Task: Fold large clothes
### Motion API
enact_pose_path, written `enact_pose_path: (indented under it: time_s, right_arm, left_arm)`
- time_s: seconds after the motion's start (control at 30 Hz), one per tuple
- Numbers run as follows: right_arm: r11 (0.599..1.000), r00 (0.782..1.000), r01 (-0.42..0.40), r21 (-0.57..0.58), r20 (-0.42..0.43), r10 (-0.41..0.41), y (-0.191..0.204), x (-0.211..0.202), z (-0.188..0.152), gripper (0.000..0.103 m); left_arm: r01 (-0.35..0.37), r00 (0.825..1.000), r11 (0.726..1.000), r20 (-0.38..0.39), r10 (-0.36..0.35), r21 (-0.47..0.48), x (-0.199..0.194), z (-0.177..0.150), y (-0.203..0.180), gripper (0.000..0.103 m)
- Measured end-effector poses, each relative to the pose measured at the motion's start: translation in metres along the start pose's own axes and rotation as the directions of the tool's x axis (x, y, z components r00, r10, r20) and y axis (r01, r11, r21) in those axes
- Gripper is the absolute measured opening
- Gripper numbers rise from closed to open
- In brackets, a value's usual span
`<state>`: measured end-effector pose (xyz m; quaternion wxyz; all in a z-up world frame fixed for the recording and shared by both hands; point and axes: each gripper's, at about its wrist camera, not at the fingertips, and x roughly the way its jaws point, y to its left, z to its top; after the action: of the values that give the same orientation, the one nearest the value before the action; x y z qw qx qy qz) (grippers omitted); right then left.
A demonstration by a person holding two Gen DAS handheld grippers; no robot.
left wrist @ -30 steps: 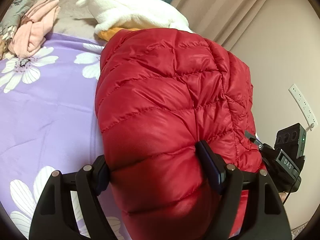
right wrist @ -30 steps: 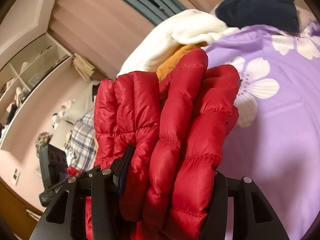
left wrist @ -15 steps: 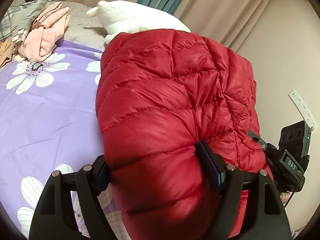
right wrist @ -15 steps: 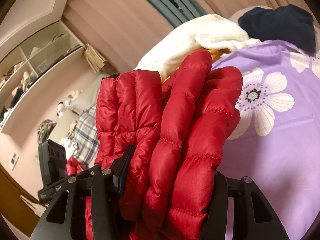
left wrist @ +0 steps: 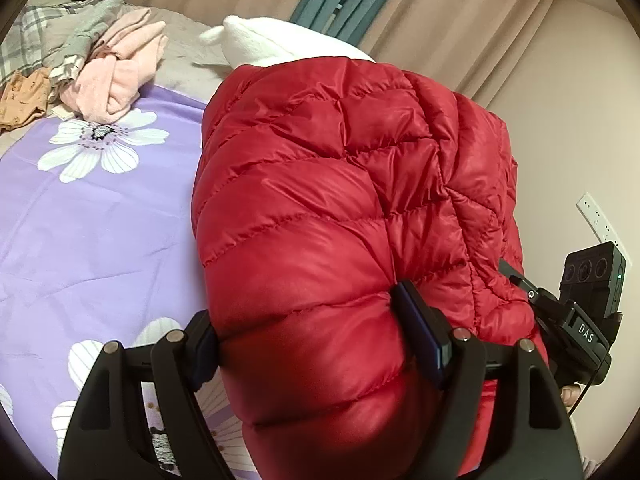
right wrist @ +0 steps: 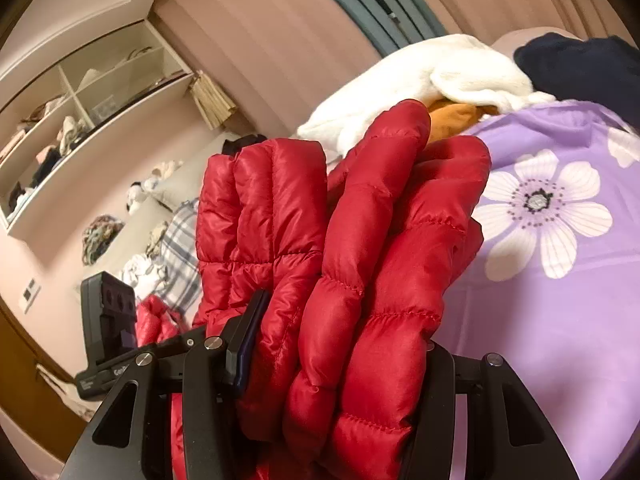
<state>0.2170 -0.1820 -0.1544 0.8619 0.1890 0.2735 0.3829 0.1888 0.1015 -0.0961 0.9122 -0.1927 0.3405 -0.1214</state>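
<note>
Both grippers have lifted slightly, and more purple bedspread (left wrist: 100,232) shows left of the left gripper (left wrist: 316,344). Its jaws clamp the red puffer jacket (left wrist: 340,208); the right gripper (right wrist: 340,356) pinches bunched folds. Jacket bulk hides everything ahead of both jaws.

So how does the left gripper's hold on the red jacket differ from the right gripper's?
The left gripper clamps one broad, smooth, puffy roll of the red jacket, its jaws set wide; the right gripper squeezes several bunched layers, its jaws set narrower. The jacket lies spread across the left view, but stands in upright folds in the right view. Both are shut on the same jacket above the purple flowered bedsheet.
</note>
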Motion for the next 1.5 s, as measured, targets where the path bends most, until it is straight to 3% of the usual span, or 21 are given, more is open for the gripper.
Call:
enact_pose_path:
  time_s: [0.63, 1.5]
  right_arm:
    - [0.998, 0.998, -0.013, -0.055, -0.065, 0.01, 0.028, 0.031, -0.002, 0.052]
    - [0.999, 0.994, 0.031, -0.033, -0.102, -0.034, 0.027, 0.053, -0.005, 0.052]
  left_arm:
    - [-0.008, 1.0, 0.997, 0.016, 0.009, -0.076, -0.023, -0.013, 0.041, 0.078]
    - [-0.004, 0.999, 0.995, -0.038, 0.0, -0.103, 0.007, -0.006, 0.066, 0.078]
